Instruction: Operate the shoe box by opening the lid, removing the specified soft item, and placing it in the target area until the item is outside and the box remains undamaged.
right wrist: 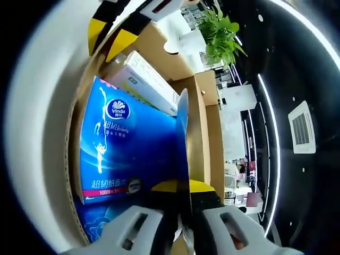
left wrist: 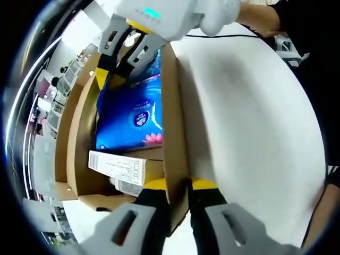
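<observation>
Left tongs [left wrist: 187,187]: closed tight, pinching the top edge of the shoe box [left wrist: 172,133] wall and steadying it on the white tabletop [left wrist: 255,122].
Soft item: the blue tissue pack [left wrist: 133,117] is lying inside the box, beside a white carton [left wrist: 119,169].
Right tongs [right wrist: 183,192]: clamping a thin raised edge of the pack, it seems.
Advice: keep bracing the cardboard lightly while lifting the pack straight out, sparing the wall.

The left gripper view looks from very close along one long side of the open brown cardboard shoe box [left wrist: 172,133]. The right gripper view faces it from the box's far end, also very close. Both share the blue plastic tissue pack [left wrist: 130,119] inside [right wrist: 125,146].
</observation>
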The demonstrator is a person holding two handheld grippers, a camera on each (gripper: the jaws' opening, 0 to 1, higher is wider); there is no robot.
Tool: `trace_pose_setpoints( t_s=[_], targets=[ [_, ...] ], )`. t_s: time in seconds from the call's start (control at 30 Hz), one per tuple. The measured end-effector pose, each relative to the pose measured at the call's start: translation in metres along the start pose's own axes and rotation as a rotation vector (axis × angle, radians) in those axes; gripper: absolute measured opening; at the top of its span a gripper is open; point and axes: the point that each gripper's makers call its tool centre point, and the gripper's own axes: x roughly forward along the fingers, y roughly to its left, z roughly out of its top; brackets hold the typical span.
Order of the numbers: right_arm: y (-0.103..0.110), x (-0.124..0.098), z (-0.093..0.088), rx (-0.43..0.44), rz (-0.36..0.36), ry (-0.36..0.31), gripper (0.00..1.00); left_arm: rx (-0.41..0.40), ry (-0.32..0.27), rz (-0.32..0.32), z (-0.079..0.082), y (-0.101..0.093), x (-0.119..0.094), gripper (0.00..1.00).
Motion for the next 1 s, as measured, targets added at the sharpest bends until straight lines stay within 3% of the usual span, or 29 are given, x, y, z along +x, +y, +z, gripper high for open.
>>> trace_pose_setpoints(
  t_s=[0.43,1.0],
  targets=[
    [-0.006,-0.007,0.008,-0.019,-0.064,-0.052,0.01,-0.002,0.030,0.006,-0.001,0.002,0.000,0.12],
    [-0.021,-0.014,0.019,-0.067,-0.126,-0.109,0.01,-0.001,0.023,0.004,-0.001,0.000,0.000,0.12]
  ],
)
